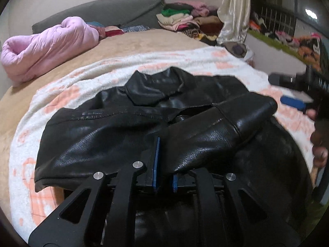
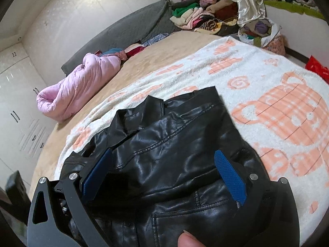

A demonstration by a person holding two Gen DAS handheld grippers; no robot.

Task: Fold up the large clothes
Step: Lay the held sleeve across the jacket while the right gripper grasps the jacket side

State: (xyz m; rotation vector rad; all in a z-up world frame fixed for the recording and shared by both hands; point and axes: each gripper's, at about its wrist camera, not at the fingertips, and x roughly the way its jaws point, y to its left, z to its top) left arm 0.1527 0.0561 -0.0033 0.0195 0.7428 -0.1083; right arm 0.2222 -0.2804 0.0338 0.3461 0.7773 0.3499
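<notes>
One black jacket (image 1: 144,127) lies on the blanket (image 1: 61,86). Left tongs (image 1: 165,164) are clenched on its sleeve; right tongs (image 2: 164,170), released, hang over its body.

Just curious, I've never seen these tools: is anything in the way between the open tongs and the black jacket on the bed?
Nothing visible. The right tongs stand open right over the jacket, with only leather between their pads.
</notes>
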